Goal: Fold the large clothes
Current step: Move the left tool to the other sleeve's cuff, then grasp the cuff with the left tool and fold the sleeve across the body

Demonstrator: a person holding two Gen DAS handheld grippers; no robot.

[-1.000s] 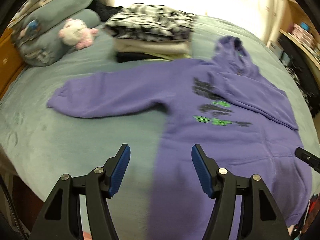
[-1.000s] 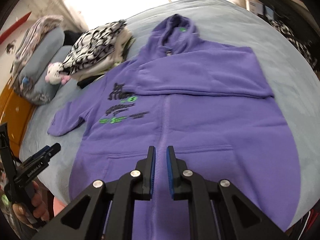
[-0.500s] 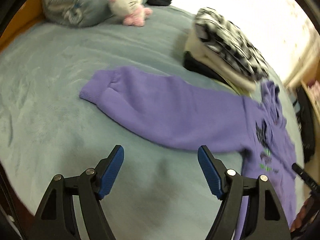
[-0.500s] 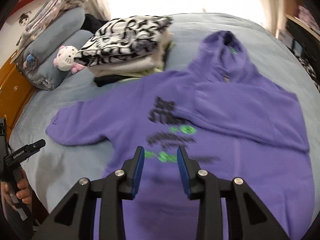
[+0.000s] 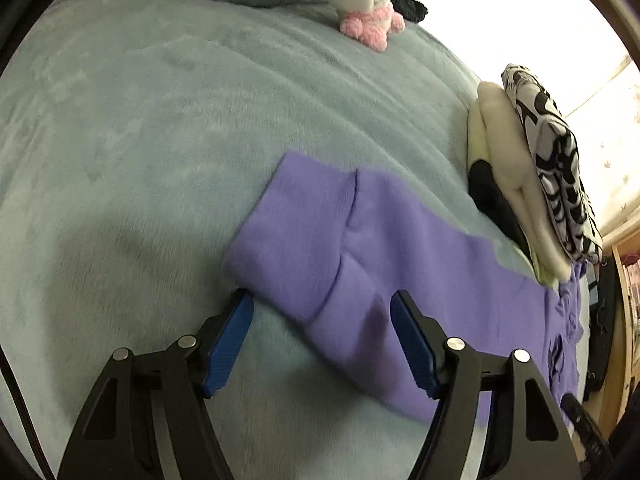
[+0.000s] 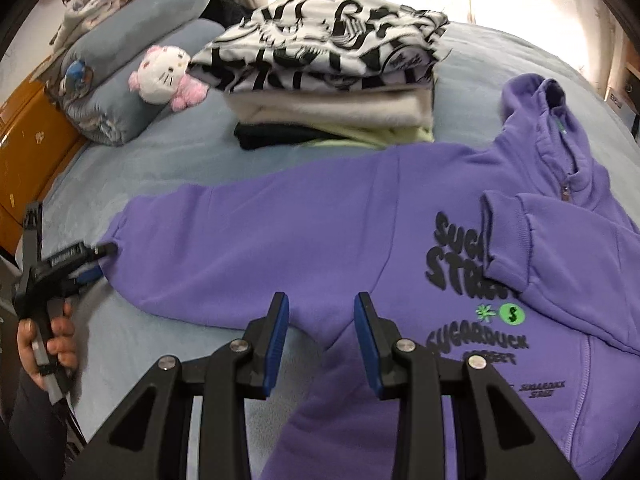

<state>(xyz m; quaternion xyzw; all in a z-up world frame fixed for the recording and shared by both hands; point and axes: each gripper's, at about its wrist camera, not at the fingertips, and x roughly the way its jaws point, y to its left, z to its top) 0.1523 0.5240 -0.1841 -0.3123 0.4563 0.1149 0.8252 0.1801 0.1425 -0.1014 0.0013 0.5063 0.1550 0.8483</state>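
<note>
A purple zip hoodie (image 6: 320, 236) with dark and green print lies flat on the grey-blue bed (image 6: 160, 160). One sleeve is folded across its chest; the other sleeve stretches out to the left. My left gripper (image 5: 322, 312) is open, its jaws straddling the cuff (image 5: 296, 236) of the outstretched sleeve low over the bed. It also shows in the right wrist view (image 6: 94, 260) at the cuff. My right gripper (image 6: 322, 312) is open at the sleeve's lower edge near the armpit.
A stack of folded clothes (image 6: 332, 80) topped by a black-and-white garment sits behind the hoodie, also in the left wrist view (image 5: 532, 184). A white-and-pink plush cat (image 6: 164, 76) and grey pillows (image 6: 132, 52) lie at the back left. An orange wooden bed frame (image 6: 28, 148) runs along the left.
My left gripper has moved left along the sleeve and down onto its cuff. My right gripper has opened from shut and shifted left to the armpit area.
</note>
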